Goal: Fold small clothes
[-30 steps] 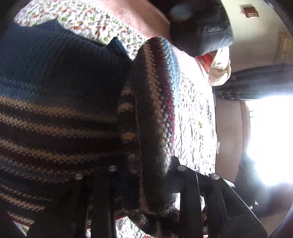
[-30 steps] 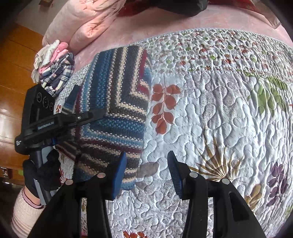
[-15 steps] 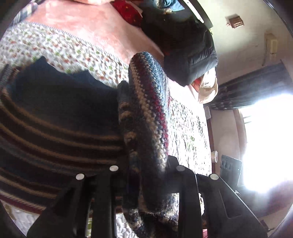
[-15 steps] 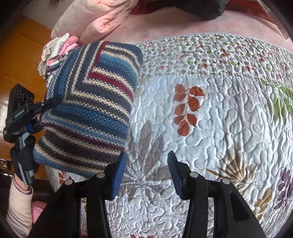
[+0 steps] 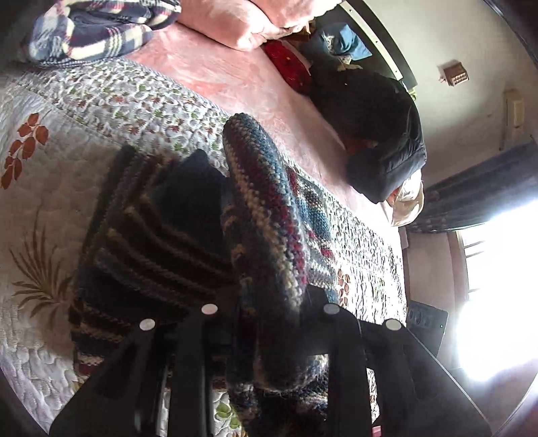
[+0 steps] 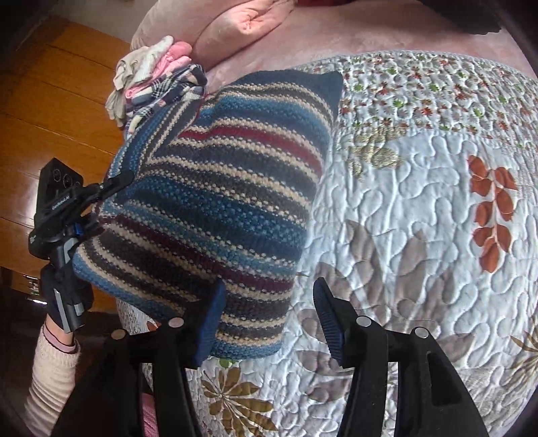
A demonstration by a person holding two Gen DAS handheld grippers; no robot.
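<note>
A folded striped knit sweater (image 6: 228, 201) in blue, cream, grey and red hangs above the quilted bedspread (image 6: 420, 235). My left gripper (image 6: 111, 183) is shut on its left edge, held by a gloved hand with a pink sleeve. In the left wrist view the sweater's thick folded edge (image 5: 265, 215) runs between the fingers of the left gripper (image 5: 269, 302), and the rest drapes to the left. My right gripper (image 6: 269, 302) is open just above the quilt, its left finger in front of the sweater's lower edge, with nothing between the pads.
A stack of folded small clothes (image 6: 158, 87) with a plaid piece (image 5: 94, 30) sits at the bed's far left by a pink pillow (image 6: 242, 23). A dark jacket (image 5: 376, 134) lies on the pink sheet. Wooden panelling (image 6: 50, 101) stands beyond the bed's edge.
The left gripper has lifted the folded sweater off the quilt and carried it up and away from the bed surface. The right gripper has stayed open and drifted a little towards it.
</note>
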